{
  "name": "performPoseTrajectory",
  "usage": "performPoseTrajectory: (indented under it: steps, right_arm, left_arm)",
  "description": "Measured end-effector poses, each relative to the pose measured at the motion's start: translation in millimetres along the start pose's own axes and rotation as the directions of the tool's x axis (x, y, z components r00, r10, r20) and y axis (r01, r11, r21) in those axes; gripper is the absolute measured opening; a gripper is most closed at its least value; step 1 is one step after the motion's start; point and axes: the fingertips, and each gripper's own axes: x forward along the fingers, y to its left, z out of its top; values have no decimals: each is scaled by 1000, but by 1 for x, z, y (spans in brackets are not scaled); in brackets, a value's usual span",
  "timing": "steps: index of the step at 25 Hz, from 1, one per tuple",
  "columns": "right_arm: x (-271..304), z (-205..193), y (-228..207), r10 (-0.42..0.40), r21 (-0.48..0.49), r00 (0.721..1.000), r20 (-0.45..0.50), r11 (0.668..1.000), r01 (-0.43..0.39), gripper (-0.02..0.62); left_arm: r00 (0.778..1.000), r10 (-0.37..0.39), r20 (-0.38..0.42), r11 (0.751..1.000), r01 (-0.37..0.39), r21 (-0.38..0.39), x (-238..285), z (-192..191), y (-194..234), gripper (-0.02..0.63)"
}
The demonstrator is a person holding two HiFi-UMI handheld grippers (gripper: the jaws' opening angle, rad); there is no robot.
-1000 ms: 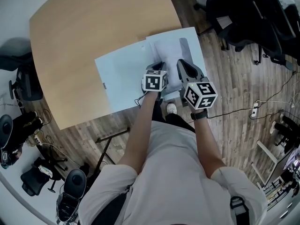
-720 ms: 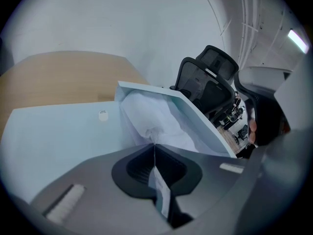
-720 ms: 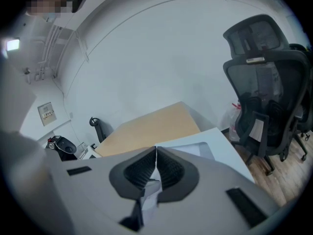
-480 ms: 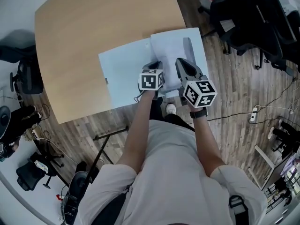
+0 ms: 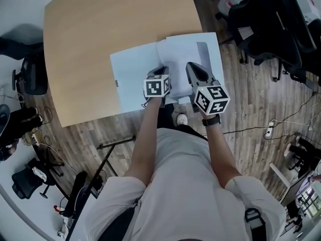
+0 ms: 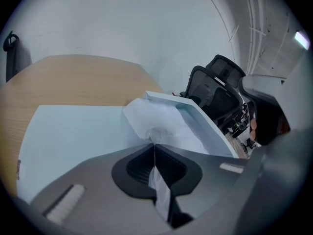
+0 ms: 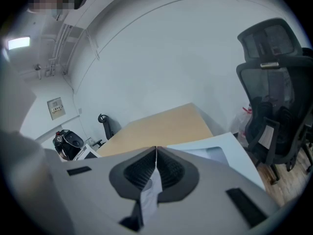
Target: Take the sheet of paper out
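Note:
A light blue folder (image 5: pixel 131 79) lies open at the near right corner of the wooden table (image 5: pixel 100 29). Its right half (image 6: pixel 198 112) is lifted off the table. A white sheet of paper (image 5: pixel 179 56) lies in that half, bunched and creased (image 6: pixel 154 124) where my left gripper (image 6: pixel 154 148) is shut on it. In the head view the left gripper (image 5: pixel 163 70) sits at the folder's fold. My right gripper (image 5: pixel 192 67) is just right of it, shut (image 7: pixel 156 153) on a pale edge that looks like the folder's right cover (image 7: pixel 220 153).
Black office chairs (image 5: pixel 271 24) stand close to the table's right side, and another chair (image 5: pixel 30 79) stands at its left. A power strip (image 5: pixel 269 130) with a cable lies on the wooden floor. The table edge runs just under both grippers.
My left gripper has drawn left and toward me along the folder, pulling the paper with it. The right gripper has barely shifted and keeps its grip.

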Motion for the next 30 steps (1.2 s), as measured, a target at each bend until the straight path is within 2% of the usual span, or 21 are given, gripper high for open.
performPoseTrajectory:
  steps: [11, 19, 25, 30]
  right_arm:
    - [-14, 10, 23, 62, -47, 998, 27, 997, -61, 12]
    - [-37, 21, 36, 100, -84, 993, 66, 992, -94, 12]
    - [-58, 29, 48, 126, -106, 986, 107, 988, -114, 12]
    - [-83, 34, 61, 148, -130, 978, 150, 983, -128, 12]
  left_arm:
    - [996, 69, 64, 997, -67, -32, -36, 0, 12, 15]
    - [982, 139, 129, 990, -133, -54, -73, 4, 19, 14]
    - [963, 181, 200, 983, -173, -56, -109, 10, 17, 14]
    - [926, 211, 314, 977, -199, -72, -150, 23, 10, 14]
